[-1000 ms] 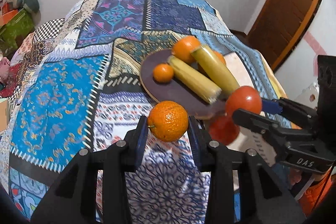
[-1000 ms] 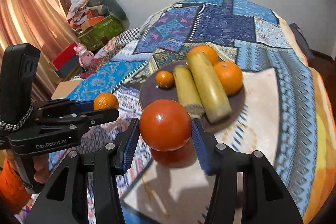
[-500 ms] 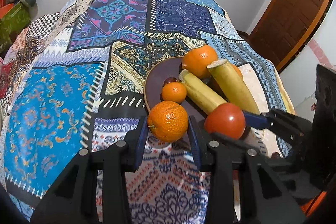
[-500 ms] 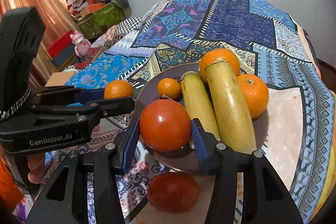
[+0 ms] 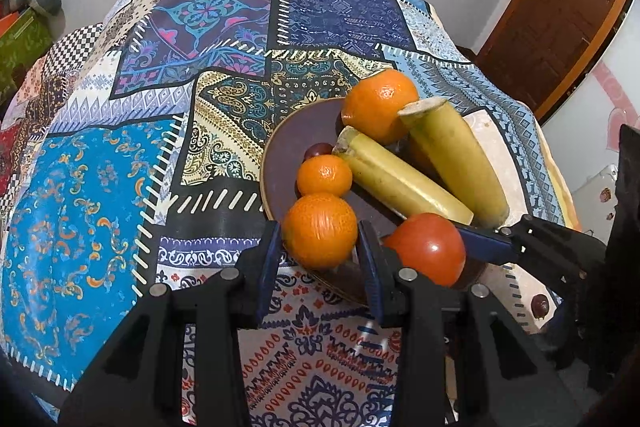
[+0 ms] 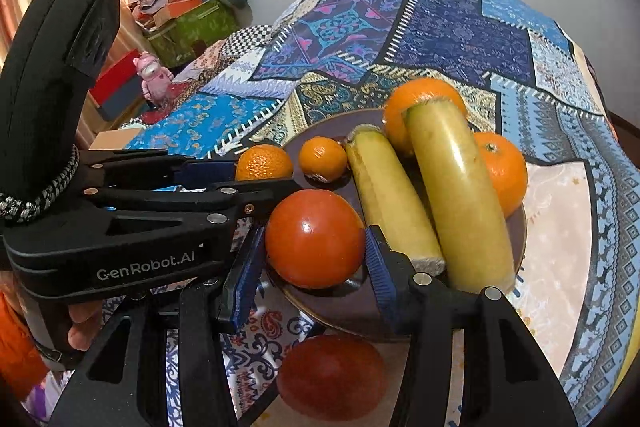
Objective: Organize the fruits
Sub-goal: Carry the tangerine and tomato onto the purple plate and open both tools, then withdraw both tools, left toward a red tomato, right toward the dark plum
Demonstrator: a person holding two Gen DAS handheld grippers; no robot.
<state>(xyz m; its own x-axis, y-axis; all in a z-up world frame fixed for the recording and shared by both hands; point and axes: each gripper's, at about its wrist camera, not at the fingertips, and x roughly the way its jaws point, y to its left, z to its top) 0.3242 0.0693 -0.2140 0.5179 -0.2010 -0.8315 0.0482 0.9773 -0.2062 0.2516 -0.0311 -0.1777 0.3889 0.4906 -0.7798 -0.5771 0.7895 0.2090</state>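
Fingers [image 5: 268,259] of the left gripper [image 5: 318,259] squeeze an orange [image 5: 319,230] over the brown plate's [image 5: 288,143] near edge. Right gripper [image 6: 316,263] fingers [image 6: 380,267] hug a tomato [image 6: 315,238] above that plate; another tomato [image 6: 332,371] lies below them.

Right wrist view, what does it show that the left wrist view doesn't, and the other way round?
Only the right wrist view shows a second tomato lying on the cloth below the plate, a third orange behind the bananas, and a pink toy. Only the left wrist view shows the wooden door. Both show the plate, the two bananas, the left tool's orange and the right tool's tomato.
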